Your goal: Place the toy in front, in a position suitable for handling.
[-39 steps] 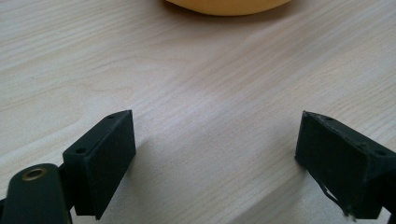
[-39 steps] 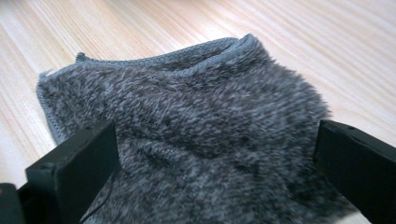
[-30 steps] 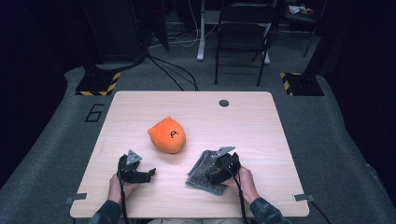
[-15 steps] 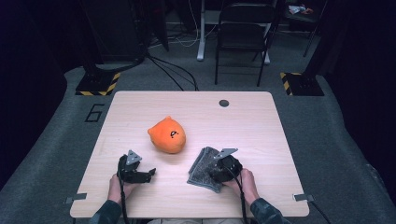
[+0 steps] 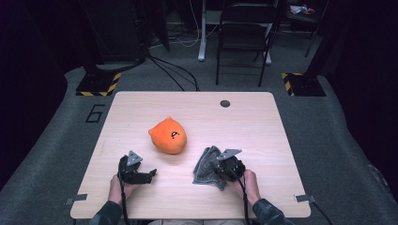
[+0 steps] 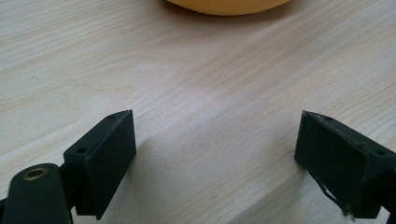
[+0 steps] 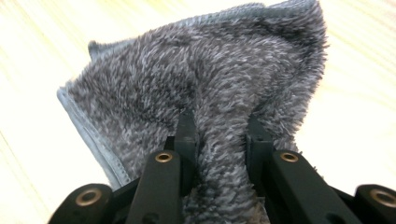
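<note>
My right gripper (image 5: 220, 169) pinches the grey cloth (image 5: 205, 164) lower right, left gripper (image 5: 149, 175) spread on bare wooden table (image 5: 263, 126) below the orange plush (image 5: 168, 135)

Left hand-held gripper (image 5: 151, 174) low over surface (image 5: 263, 122), jaws wide apart, nothing btwn them. Right hand-held gripper (image 5: 217, 169) pinches a fold of grey fluffy cloth (image 7: 205, 88). Both forearms enter from near edge.
</note>
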The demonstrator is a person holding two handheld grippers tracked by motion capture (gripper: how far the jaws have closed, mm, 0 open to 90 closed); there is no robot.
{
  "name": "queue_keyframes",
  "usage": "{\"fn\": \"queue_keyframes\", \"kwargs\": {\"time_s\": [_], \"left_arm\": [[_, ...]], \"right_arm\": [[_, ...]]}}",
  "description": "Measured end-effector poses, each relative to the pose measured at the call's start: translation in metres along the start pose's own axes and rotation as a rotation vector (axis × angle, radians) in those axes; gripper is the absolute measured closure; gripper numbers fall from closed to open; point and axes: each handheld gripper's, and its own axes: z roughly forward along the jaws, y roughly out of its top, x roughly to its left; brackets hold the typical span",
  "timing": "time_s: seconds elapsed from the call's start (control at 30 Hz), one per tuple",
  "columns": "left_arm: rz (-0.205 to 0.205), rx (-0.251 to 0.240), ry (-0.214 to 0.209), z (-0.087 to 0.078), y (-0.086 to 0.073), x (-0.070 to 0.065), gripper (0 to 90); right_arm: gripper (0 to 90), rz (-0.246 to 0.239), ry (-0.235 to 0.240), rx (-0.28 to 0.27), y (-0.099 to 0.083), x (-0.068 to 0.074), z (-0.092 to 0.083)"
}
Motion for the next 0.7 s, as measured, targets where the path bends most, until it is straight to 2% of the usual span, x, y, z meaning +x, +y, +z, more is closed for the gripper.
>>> {"fn": "queue_keyframes", "kwargs": {"time_s": [0.27,0.7], "left_arm": [[0.0,0.0,-0.001,0.0,0.0,0.0,11.9],[0.0,-0.001,-0.001,0.0,0.0,0.0,11.9]], "right_arm": [[73.2,0.04,-0.014,-0.072,0.006,-0.01,-0.02],[73.2,0.113,-0.067,-0.128,0.002,-0.037,-0.051]]}}
